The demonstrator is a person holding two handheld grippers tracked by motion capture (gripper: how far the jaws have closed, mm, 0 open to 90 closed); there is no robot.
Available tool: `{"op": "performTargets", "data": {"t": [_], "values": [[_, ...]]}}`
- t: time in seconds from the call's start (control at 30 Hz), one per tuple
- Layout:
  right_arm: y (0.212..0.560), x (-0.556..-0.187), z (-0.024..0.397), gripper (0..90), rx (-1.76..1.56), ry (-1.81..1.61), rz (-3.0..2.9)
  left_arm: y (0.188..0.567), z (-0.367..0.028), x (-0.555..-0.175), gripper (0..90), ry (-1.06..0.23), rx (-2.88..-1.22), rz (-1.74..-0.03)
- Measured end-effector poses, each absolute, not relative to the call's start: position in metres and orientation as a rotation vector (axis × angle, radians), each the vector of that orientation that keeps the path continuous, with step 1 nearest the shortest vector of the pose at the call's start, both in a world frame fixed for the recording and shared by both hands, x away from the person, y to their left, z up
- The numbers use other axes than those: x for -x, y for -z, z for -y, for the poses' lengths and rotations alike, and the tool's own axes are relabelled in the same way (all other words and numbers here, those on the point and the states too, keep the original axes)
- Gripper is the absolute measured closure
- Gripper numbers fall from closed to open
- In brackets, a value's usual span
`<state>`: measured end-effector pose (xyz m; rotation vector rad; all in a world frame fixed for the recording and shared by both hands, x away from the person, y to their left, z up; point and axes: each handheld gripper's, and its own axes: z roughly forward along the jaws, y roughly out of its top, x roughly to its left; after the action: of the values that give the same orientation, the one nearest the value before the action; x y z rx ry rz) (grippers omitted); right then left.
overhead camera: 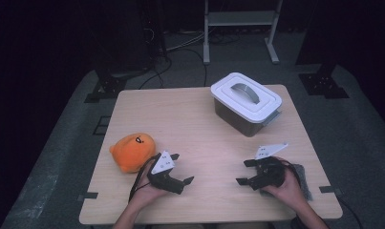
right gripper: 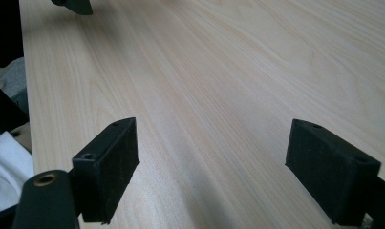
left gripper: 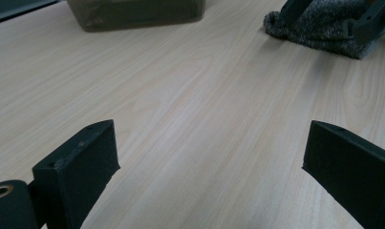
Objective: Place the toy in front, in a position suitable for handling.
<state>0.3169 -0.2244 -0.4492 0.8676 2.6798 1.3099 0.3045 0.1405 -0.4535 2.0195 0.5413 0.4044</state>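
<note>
An orange plush toy (overhead camera: 132, 151) lies at the table's left side. A clear storage box (overhead camera: 246, 102) with a white lid and grey handle stands at the back right; its dark lower wall (left gripper: 133, 12) appears in the left gripper view. My left gripper (overhead camera: 182, 168) rests low beside the plush, pointing right, open with only bare wood between its jaws (left gripper: 211, 157). My right gripper (overhead camera: 243, 172) sits at the front right, pointing left, open and empty (right gripper: 211, 162). A grey cloth (overhead camera: 302, 179) lies under the right hand.
The light wooden table (overhead camera: 199, 129) stretches bare between the two grippers. The grey cloth (left gripper: 319, 26) sits at the far side of the left gripper view. Dark floor, cables and a metal stand (overhead camera: 240, 28) lie beyond the table's far edge.
</note>
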Motion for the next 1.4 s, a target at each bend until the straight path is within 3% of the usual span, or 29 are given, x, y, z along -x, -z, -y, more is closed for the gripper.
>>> {"op": "performTargets", "data": {"t": [0.37, 0.8, 1.4], "values": [[0.45, -0.318, 0.228, 17.2, -0.876, -1.327, -2.678, 0.431, -0.156, -0.307, 3.9, -0.475, -1.957, -0.546], [0.449, -0.316, 0.223, 17.1, -0.845, -1.291, -2.691, 0.4, -0.215, -0.309, 4.2, -0.621, -1.82, -0.643], [0.45, -0.315, 0.22, 17.1, -0.824, -1.278, -2.705, 0.398, -0.268, -0.315, 5.3, -0.749, -1.755, -0.774]]}}
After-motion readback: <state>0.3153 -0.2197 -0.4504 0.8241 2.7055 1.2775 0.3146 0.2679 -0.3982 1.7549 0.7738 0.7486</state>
